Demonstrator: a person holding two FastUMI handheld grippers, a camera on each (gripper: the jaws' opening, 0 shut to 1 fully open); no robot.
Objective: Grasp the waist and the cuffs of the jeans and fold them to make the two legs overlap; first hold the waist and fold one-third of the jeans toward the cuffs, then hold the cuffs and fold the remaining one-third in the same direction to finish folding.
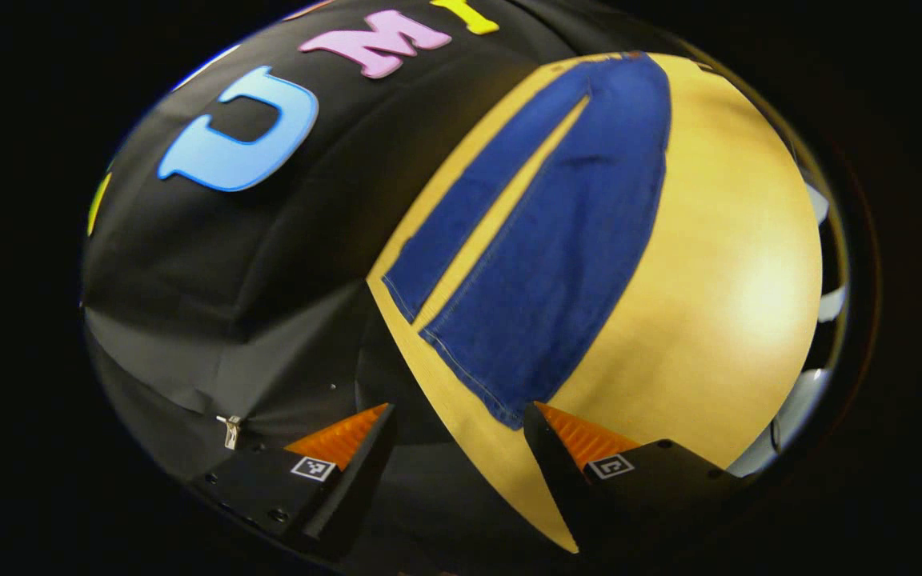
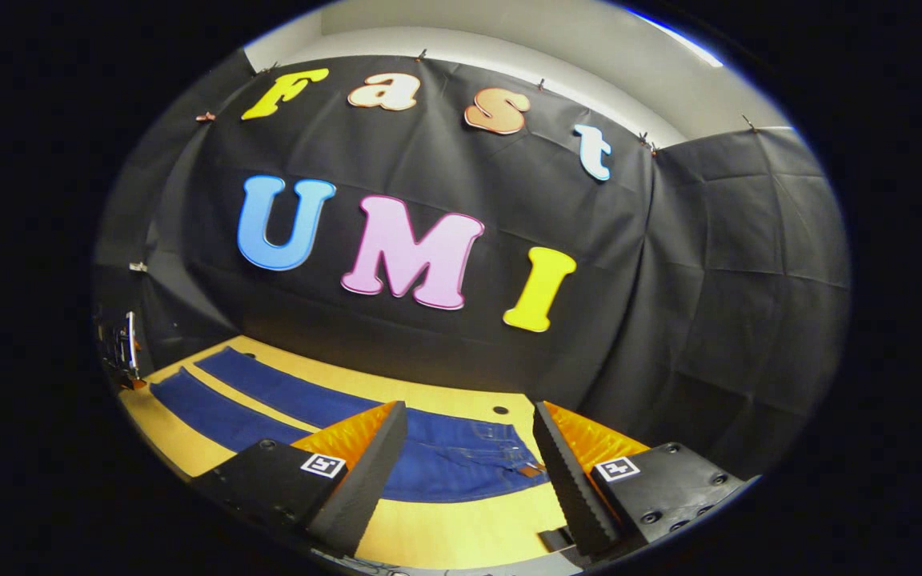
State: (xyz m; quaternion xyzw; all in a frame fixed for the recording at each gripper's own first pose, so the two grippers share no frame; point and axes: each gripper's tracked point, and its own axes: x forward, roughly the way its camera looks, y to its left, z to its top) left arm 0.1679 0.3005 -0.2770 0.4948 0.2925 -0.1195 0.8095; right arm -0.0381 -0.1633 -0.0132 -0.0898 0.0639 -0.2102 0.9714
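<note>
1. The jeans (image 1: 541, 264) lie flat and full length on the yellow table (image 1: 717, 336), legs spread apart in a narrow V, waist at one end and cuffs at the other
2. Handling, as a judgement: denim is soft but fairly heavy and dense; it will drape and sag when lifted, and its rough weave should not slip between pads. Nothing about it is fragile
3. Hold points: the waistband (image 2: 501, 448), thick and seamed, suits one claw; the hemmed cuff (image 1: 501, 400) suits the other
4. The left claw (image 1: 457, 420) stands wide, empty, poised near the cuff end and not touching it
5. The right claw (image 2: 469, 432) stands wide, empty, above the waist end
6. The table is smooth and glossy, so cloth may slide when dragged. Black cloth walls (image 2: 717, 304) close in the booth
</note>
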